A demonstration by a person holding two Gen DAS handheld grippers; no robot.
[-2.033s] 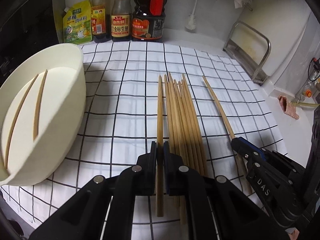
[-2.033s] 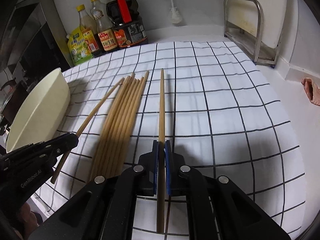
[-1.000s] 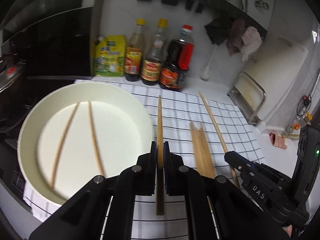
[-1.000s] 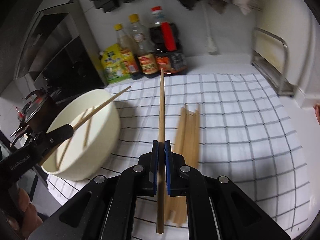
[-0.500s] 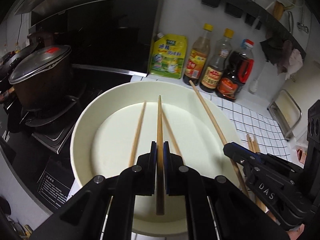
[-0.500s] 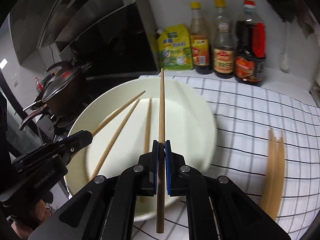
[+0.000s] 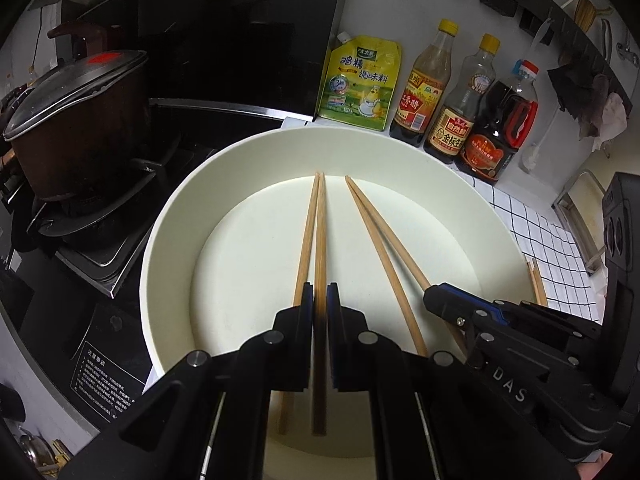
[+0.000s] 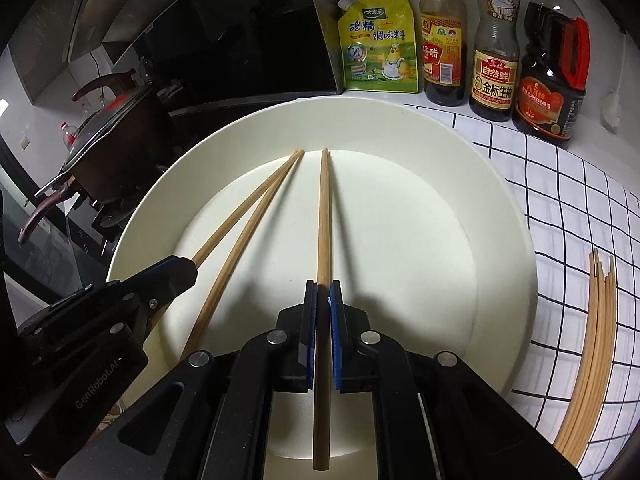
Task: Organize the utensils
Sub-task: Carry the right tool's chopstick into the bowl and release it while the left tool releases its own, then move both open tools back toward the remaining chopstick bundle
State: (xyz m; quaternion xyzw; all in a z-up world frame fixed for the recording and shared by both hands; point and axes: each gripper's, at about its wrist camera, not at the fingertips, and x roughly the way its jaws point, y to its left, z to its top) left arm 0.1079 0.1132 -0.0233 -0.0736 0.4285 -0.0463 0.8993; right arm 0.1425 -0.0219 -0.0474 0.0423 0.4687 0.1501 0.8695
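A wide cream bowl (image 7: 256, 152) (image 8: 496, 184) fills both views. My left gripper (image 7: 319, 300) is shut on a wooden chopstick (image 7: 320, 240) held over the bowl, pointing at its far wall. My right gripper (image 8: 322, 296) is shut on another chopstick (image 8: 323, 208), also over the bowl. Two loose chopsticks lie in the bowl (image 7: 306, 236) (image 7: 384, 256). In the right wrist view the left gripper (image 8: 176, 276) shows at the left with its chopstick (image 8: 248, 196). A bundle of several chopsticks (image 8: 592, 344) lies on the checked cloth (image 8: 576, 184) right of the bowl.
Three sauce bottles (image 7: 460, 108) and a yellow seasoning pouch (image 7: 362, 80) stand behind the bowl against the wall. A lidded pot (image 7: 76, 120) sits on the stove at the left. A metal rack (image 7: 580, 208) stands at the far right.
Both grippers have carried their chopsticks from the cloth leftward over the bowl and lowered them closer to its floor. The bundle now lies off to the right.
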